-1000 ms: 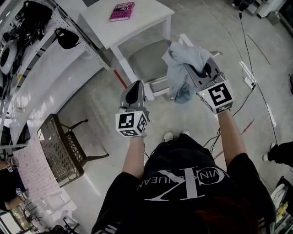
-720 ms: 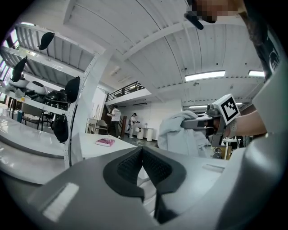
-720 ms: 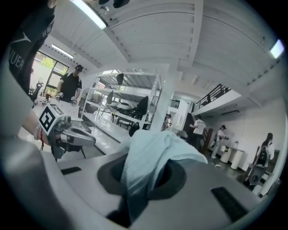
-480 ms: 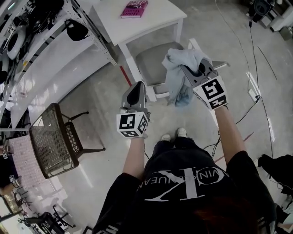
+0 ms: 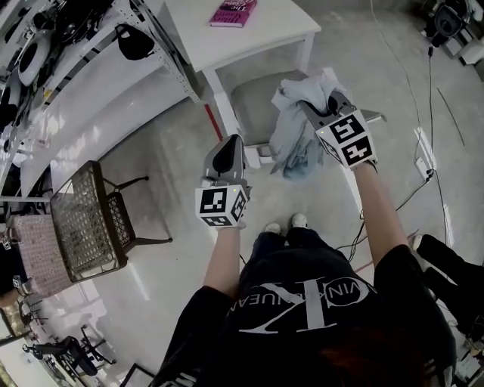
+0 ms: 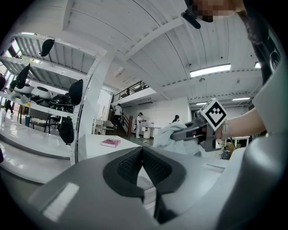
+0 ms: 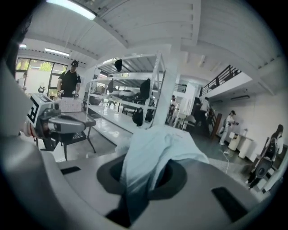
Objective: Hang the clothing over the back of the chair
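Note:
My right gripper (image 5: 311,113) is shut on a pale blue piece of clothing (image 5: 295,140), which hangs in a bunch from its jaws. It hovers over the near right side of a white chair (image 5: 265,155) with a grey seat, tucked under a white table. In the right gripper view the clothing (image 7: 153,152) drapes over the jaws of that gripper (image 7: 146,170) and hides the pads. My left gripper (image 5: 227,143) is held level, left of the clothing and short of the chair. Its pads meet in the left gripper view (image 6: 142,149) with nothing between them.
The white table (image 5: 287,38) carries a pink book (image 5: 233,13). White shelving (image 5: 98,91) with dark headgear runs along the left. A dark mesh chair (image 5: 83,219) stands at lower left. Cables (image 5: 427,162) cross the floor on the right, near another person's leg (image 5: 446,261).
My right gripper has carried the clothing forward and lower, closer to the chair. The left gripper has hardly moved.

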The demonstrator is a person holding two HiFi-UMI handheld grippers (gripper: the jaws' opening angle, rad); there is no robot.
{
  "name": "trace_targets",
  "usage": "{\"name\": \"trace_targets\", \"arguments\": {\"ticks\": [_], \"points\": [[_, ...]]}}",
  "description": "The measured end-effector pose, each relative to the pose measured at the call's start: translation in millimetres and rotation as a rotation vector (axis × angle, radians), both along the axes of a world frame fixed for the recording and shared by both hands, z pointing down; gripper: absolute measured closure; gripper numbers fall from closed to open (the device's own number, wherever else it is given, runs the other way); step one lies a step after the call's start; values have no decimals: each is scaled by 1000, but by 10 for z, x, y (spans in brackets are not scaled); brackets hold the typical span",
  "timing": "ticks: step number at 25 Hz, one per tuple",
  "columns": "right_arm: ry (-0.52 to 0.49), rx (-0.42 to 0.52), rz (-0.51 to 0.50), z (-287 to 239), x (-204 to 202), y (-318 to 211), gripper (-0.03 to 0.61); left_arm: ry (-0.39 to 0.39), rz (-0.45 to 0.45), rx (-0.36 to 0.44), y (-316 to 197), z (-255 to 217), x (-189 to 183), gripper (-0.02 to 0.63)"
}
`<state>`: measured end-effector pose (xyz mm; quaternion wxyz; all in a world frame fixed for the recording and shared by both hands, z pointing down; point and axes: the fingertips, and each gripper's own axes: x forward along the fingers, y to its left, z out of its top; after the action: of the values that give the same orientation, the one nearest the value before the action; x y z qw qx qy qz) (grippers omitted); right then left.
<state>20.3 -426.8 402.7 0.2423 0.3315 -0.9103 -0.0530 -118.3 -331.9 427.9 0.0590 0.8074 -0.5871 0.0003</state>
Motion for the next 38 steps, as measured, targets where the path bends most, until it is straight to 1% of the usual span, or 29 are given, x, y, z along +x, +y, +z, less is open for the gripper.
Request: {"name": "trace_targets", "arguments": {"ticks": [2, 4, 7, 11, 13, 16, 21, 27, 32, 38], "points": [[34, -67, -8, 189, -18, 6, 520, 0, -7, -4, -34, -7, -18, 603], [66, -111, -9, 331, -10, 5, 520, 3, -8, -10, -50, 6, -3, 603], [118, -155, -7, 492, 35, -15, 511, 5, -2, -20, -61, 46, 75, 603], [229, -202, -40, 717, 60, 21, 492, 8, 4, -28, -68, 85, 149, 604], [253, -225, -48, 796, 64, 41, 486, 8, 2, -33, -70, 97, 160, 603], [230, -250, -31, 822, 82, 24, 477, 8, 0, -36, -67, 105, 163, 603], [162, -278, 5, 822, 119, -17, 446, 13, -7, -46, -36, 148, 136, 603], [91, -335, 36, 731, 175, -39, 416, 19, -11, -57, -35, 169, 99, 603], [81, -385, 22, 655, 223, -14, 390, 23, 0, -54, -50, 168, 102, 604], [61, -407, 20, 508, 270, -17, 374, 28, 7, -59, -45, 201, 63, 604]]}}
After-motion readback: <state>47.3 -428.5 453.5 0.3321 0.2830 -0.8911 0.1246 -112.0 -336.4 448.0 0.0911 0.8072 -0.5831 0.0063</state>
